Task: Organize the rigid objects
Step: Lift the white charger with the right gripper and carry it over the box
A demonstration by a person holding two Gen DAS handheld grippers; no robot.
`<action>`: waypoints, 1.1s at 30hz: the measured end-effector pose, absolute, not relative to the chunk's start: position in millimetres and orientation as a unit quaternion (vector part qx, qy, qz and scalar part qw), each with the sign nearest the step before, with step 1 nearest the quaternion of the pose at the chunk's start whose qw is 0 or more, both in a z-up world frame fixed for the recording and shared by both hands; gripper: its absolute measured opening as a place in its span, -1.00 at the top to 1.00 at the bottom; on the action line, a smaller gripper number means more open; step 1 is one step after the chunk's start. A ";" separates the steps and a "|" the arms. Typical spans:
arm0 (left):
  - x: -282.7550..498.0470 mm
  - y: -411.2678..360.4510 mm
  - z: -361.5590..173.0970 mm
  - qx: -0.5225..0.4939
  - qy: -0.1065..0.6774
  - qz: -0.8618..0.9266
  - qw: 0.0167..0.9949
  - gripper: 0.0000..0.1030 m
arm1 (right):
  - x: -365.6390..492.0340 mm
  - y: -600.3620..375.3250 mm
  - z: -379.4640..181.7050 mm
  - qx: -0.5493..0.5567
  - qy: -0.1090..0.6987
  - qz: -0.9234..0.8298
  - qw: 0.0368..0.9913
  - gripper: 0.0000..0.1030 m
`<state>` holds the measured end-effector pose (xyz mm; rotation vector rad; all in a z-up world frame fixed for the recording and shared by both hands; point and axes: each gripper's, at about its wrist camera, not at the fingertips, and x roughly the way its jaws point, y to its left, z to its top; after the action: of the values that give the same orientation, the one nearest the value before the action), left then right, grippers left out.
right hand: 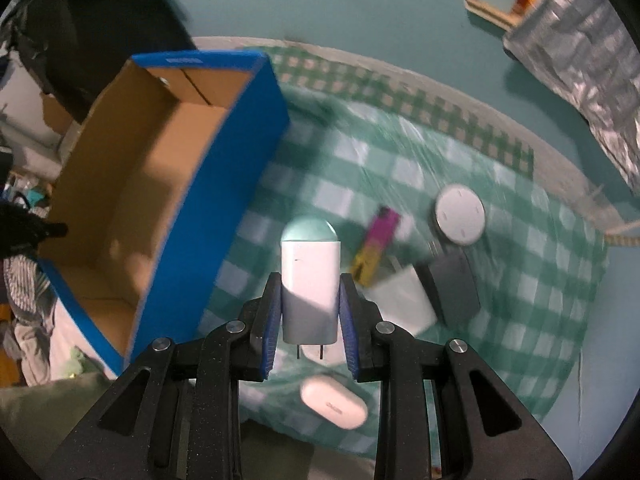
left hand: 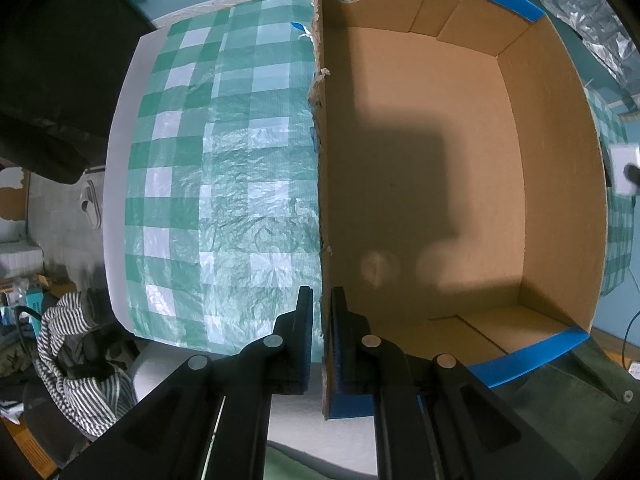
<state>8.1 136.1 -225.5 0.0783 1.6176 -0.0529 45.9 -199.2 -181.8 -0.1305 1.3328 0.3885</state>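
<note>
An open blue cardboard box (left hand: 528,208) with a bare brown inside stands on the green checked cloth (left hand: 224,168); it also shows at the left of the right wrist view (right hand: 224,168). My left gripper (left hand: 322,320) is shut on the box's torn left wall (left hand: 323,184). My right gripper (right hand: 308,312) is shut on a white plug charger (right hand: 310,284), prongs toward me, held above the cloth just right of the box. On the cloth lie a pink and yellow lighter (right hand: 376,240), a round white disc (right hand: 460,220), a white adapter (right hand: 404,304), a dark grey case (right hand: 456,284) and a white earbud case (right hand: 334,400).
The table is round with a white rim (left hand: 116,200). A silver foil bag (right hand: 580,60) hangs at the upper right. Striped clothing (left hand: 76,360) and clutter lie on the floor at the left. A teal wall is behind the table.
</note>
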 end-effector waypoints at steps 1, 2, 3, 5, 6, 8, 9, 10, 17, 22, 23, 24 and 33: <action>7.6 136.1 -225.5 0.034 0.723 -0.024 0.690 0.84 | 48.5 -194.2 -179.0 -0.063 0.611 0.184 0.767 0.49; 7.4 136.3 -225.4 0.034 0.723 -0.024 0.690 0.84 | 51.8 -187.5 -176.0 -0.066 0.608 0.190 0.768 0.49; 7.4 136.0 -225.4 0.034 0.723 -0.024 0.690 0.84 | 54.1 -182.5 -174.6 -0.070 0.605 0.194 0.769 0.49; 7.2 136.5 -225.5 0.034 0.723 -0.025 0.690 0.84 | 58.9 -170.7 -170.6 -0.079 0.601 0.204 0.769 0.49; 7.0 136.2 -225.5 0.034 0.723 -0.025 0.690 0.84 | 61.0 -165.6 -169.0 -0.083 0.599 0.207 0.769 0.49; 6.9 136.3 -225.5 0.035 0.723 -0.025 0.690 0.84 | 65.1 -154.3 -165.1 -0.091 0.595 0.216 0.769 0.49; 6.9 136.7 -225.7 0.035 0.723 -0.025 0.690 0.84 | 66.7 -149.8 -163.8 -0.094 0.592 0.219 0.769 0.49; 6.8 136.2 -225.6 0.034 0.723 -0.025 0.690 0.84 | 68.5 -145.1 -162.9 -0.097 0.590 0.223 0.770 0.49; 5.4 136.0 -225.6 0.035 0.724 -0.026 0.689 0.84 | 80.0 -109.5 -155.4 -0.120 0.576 0.249 0.769 0.49; 5.0 136.0 -225.5 0.033 0.725 -0.026 0.688 0.84 | 84.7 -86.1 -158.0 -0.135 0.572 0.266 0.764 0.49; 5.0 136.2 -225.5 0.032 0.725 -0.026 0.688 0.84 | 86.0 -80.9 -159.5 -0.137 0.573 0.270 0.762 0.49; 5.5 135.9 -225.3 0.032 0.725 -0.026 0.688 0.84 | 86.5 -77.5 -161.1 -0.139 0.574 0.272 0.760 0.49; 5.9 135.3 -225.3 0.031 0.725 -0.025 0.688 0.84 | 88.6 -52.4 -188.4 -0.165 0.591 0.284 0.736 0.49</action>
<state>5.9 135.3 -225.3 0.0702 1.6228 -0.0557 88.6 -52.4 -188.4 -0.3615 1.2992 0.6249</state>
